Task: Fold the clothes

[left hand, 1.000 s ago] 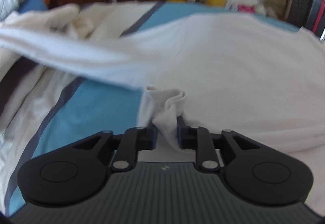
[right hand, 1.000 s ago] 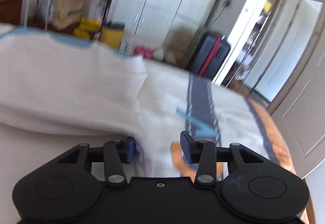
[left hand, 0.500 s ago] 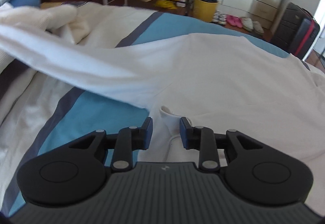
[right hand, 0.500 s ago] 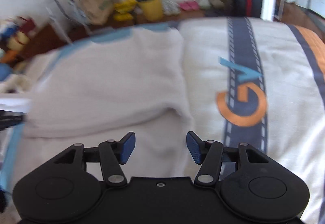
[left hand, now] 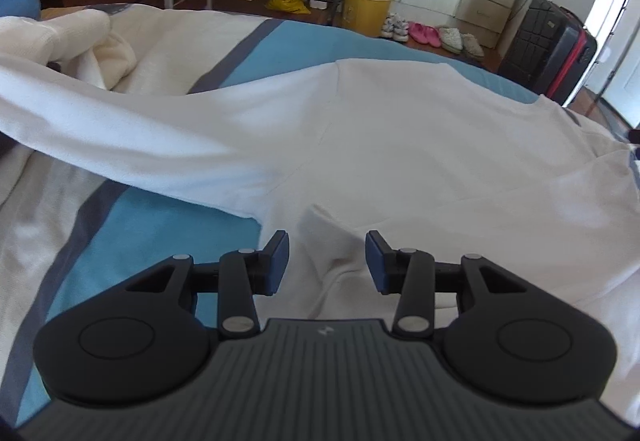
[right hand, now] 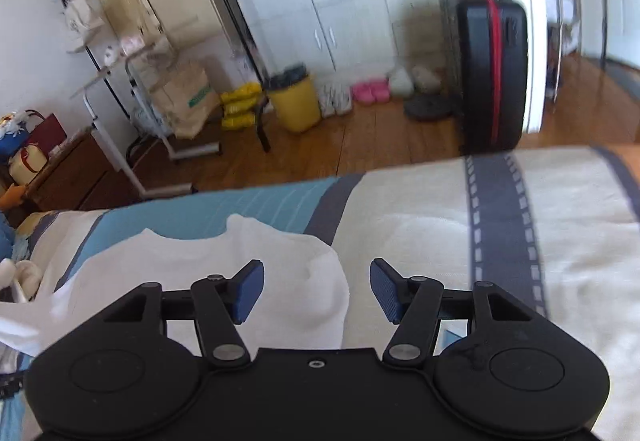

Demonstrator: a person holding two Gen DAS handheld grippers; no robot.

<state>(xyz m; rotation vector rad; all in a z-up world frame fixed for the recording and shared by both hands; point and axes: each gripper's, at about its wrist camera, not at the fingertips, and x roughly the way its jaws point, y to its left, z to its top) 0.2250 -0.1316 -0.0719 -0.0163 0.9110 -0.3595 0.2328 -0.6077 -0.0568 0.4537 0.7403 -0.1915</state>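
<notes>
So a fold has just been laid down, by the look of it. The left gripper (left hand: pixel 326 261) was clamped on a bunched corner of the white shirt (left hand: pixel 420 145) a second ago; its jaws have just been opening, and now the fingers (left hand: pixel 276 261) stand apart with the dropped fabric lying loose between them, pressed by neither pad. The right gripper (right hand: pixel 316 291) has also just been opening, and nothing is gripped there either: its view has been swung up from the bedcover, so only the shirt's near edge is seen below its spread fingers (right hand: pixel 248 293).

What that probably means for the task: the bottom hem has been brought up over the body and released, so one fold can be counted as done. The long sleeve (left hand: pixel 120 129) is left stretched out to the left across the blue stripe of the bed (left hand: pixel 168 225), so it would likely need tucking in next.

Further out, a heap of cream clothing (left hand: pixel 80 41) is piled at the sleeve's far end, touching or just beside it, which could get dragged along if the sleeve is pulled carelessly. Beyond the bed nothing is in the way: a yellow bin (left hand: pixel 366 11), slippers (left hand: pixel 424 33), a black suitcase (left hand: pixel 548 49) and white wardrobes (right hand: pixel 340 1) are all well apart on the floor.
</notes>
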